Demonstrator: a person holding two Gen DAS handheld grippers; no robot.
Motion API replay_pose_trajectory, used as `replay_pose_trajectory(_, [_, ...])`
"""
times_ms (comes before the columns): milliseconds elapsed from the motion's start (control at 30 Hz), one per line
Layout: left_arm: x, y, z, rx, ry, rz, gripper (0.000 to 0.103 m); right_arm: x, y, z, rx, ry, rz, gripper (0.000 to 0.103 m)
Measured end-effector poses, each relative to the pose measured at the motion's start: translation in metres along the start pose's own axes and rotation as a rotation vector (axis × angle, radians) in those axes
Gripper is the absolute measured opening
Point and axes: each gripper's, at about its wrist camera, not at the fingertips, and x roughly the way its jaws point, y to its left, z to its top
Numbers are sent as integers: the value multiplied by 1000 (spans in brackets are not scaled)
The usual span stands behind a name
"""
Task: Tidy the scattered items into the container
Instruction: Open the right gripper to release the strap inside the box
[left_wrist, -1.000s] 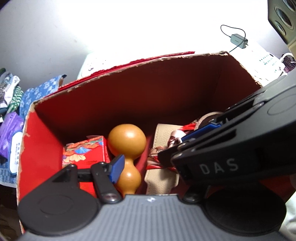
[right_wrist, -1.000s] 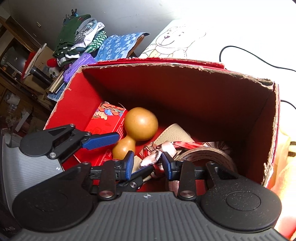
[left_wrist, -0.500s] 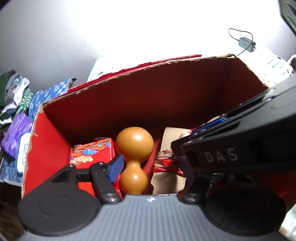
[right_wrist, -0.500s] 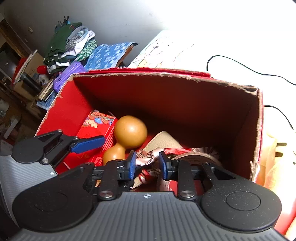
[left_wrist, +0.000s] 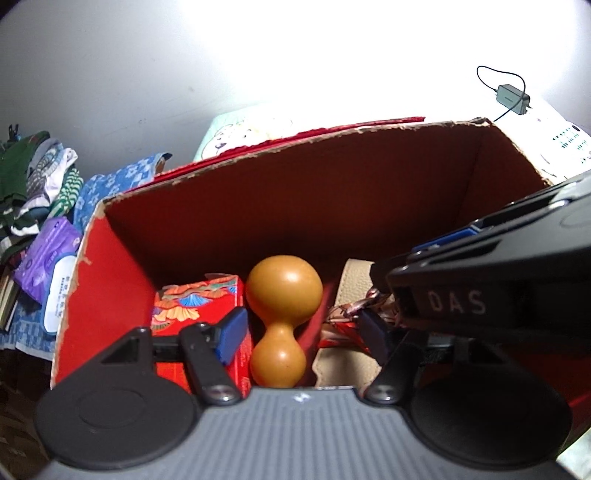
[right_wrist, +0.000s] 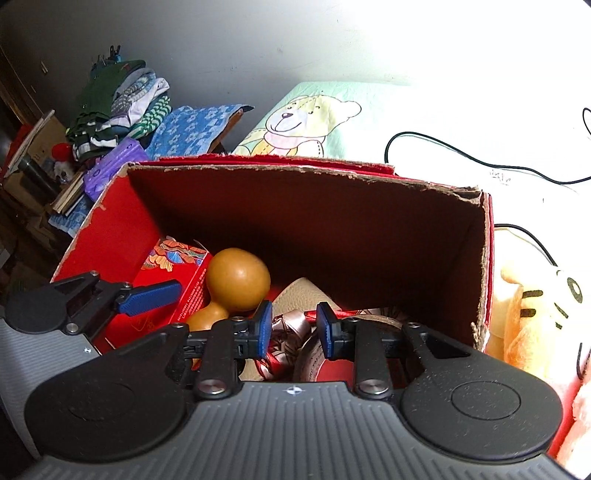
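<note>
Hovering over a red cardboard box (right_wrist: 369, 221), both grippers have jaws parted and empty — the right gripper (right_wrist: 293, 328) just above a crumpled ribbon bundle (right_wrist: 291, 325), the left gripper (left_wrist: 303, 332) above an orange gourd (left_wrist: 282, 314) beside a red patterned carton (left_wrist: 199, 299). Lifting straight up should avoid snagging ribbon. Beyond lie a teddy-bear blanket (right_wrist: 306, 122) and stacked clothes (right_wrist: 122, 99).

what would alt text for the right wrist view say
The right hand-held gripper, jaws open, hovers over a red cardboard box holding an orange gourd, a patterned red carton and a crumpled ribbon. The left hand-held gripper reaches in beside it.
</note>
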Motion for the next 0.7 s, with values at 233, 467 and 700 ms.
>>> replay_pose_trajectory(233, [-2, 0, -1, 1, -18, 6, 70, -3, -2, -1, 16, -12, 47, 29])
replay_pose_trajectory(467, [-4, 0, -2, 23, -27, -21, 70, -3, -5, -1, 25, 1, 112, 29])
replay_pose_trajectory(700, [-7, 1, -2, 12, -37, -22, 71, -2, -8, 0, 31, 12, 150, 29])
